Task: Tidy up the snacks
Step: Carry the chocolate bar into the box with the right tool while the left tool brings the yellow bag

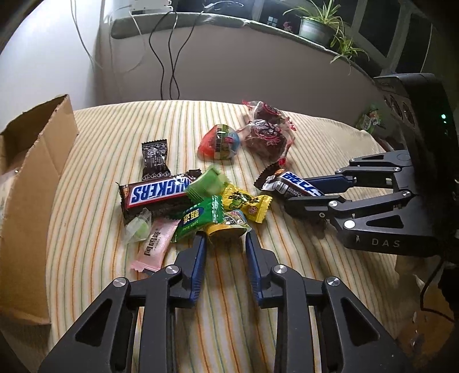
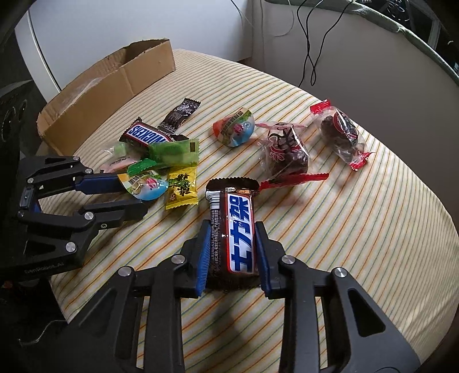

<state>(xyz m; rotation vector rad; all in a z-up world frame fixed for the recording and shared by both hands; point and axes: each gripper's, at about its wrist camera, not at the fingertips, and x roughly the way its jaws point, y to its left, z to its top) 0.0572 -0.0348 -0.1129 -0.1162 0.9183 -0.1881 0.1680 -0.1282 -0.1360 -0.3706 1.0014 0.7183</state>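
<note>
A pile of snacks lies on the striped cloth: a Snickers bar [image 1: 156, 192], green candies [image 1: 200, 218], a yellow candy [image 1: 246, 202] and a pink wafer [image 1: 156, 244]. My left gripper [image 1: 225, 236] is open, its fingers on either side of a round yellow-blue jelly cup [image 2: 149, 185] at the pile's near edge. My right gripper [image 2: 232, 229] is shut on a second Snickers bar with blue lettering [image 2: 233, 226], also seen in the left wrist view [image 1: 289, 185]. An open cardboard box [image 2: 109, 83] stands at the left.
A red-blue jelly cup [image 2: 236, 129] and two clear bags of dark sweets [image 2: 287, 149] [image 2: 341, 134] lie farther back. A small black wrapper [image 2: 179, 114] lies by the pile. Cables [image 1: 169, 57] hang on the wall behind; plants [image 1: 321, 23] stand on the sill.
</note>
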